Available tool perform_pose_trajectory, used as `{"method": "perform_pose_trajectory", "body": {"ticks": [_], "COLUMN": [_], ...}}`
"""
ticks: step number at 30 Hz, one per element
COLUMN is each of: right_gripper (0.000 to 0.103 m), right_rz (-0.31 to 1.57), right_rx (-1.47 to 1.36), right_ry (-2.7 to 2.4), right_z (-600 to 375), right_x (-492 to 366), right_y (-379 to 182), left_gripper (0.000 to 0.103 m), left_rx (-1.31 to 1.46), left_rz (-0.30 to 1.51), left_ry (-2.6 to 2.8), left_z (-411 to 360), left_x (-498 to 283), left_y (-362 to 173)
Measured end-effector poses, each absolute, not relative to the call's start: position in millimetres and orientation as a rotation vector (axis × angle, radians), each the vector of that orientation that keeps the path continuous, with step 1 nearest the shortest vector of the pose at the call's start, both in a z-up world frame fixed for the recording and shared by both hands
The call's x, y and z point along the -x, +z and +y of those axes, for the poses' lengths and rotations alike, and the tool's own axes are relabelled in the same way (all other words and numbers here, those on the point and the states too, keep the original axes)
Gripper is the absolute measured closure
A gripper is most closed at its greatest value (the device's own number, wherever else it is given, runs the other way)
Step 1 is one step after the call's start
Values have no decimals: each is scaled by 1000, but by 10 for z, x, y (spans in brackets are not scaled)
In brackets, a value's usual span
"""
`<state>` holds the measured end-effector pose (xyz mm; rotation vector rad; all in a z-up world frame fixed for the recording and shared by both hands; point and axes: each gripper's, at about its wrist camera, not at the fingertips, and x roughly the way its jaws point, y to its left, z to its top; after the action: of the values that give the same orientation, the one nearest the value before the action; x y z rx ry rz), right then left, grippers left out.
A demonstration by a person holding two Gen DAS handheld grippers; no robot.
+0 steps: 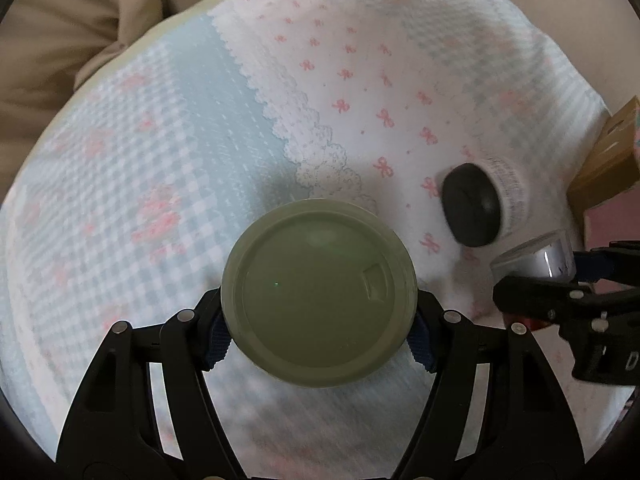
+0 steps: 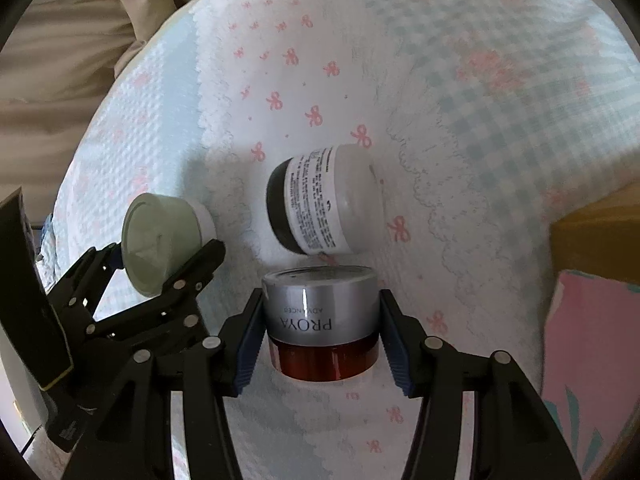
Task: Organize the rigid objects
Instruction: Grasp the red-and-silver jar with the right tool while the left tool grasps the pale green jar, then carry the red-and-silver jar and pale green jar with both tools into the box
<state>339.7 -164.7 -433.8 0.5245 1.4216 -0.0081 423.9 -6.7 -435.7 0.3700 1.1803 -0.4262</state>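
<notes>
1. Our left gripper (image 1: 320,320) has its fingers (image 1: 218,338) clamped on the sage-green round lid of a squat white jar (image 1: 318,294), blue pads pressing both sides of the lid; in the right wrist view this jar (image 2: 160,244) hangs tilted above the cloth.
2. Our right gripper (image 2: 322,338) has its fingers (image 2: 248,344) spread just wide enough to press both sides of the silver-lidded amber glass jar marked PROYA (image 2: 322,320), which stands upright between them.
3. Just beyond it, a white plastic jar with a black lid and a printed label (image 2: 324,208) lies on its side, very close to the silver lid; we cannot tell whether they touch.
4. Everything rests on a white and pale-blue gingham cloth with pink bows (image 1: 340,60).
5. Open cloth spreads forward and left of the left gripper.
6. At the right edge, a brown cardboard box (image 2: 596,236) and a pink printed panel (image 2: 592,340) close off that side.
</notes>
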Motion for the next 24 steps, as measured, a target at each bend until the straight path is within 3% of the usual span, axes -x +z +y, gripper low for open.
{"method": "perform_pose_trajectory", "body": {"ticks": [13, 24], "right_gripper": [53, 53], "right_rz": [1314, 1245], "right_rx": [-515, -575], "right_ry": [4, -3], "right_z": [-1514, -1592], "right_x": [-2862, -1903], "right_y": [-3474, -2556], "left_gripper": [35, 35], "left_rx": [-272, -233], "left_rz": [1095, 1051], "left_ry": [-387, -463], "left_z": [328, 290], "left_x": [-3409, -2362], "left_y": [-3256, -2284]}}
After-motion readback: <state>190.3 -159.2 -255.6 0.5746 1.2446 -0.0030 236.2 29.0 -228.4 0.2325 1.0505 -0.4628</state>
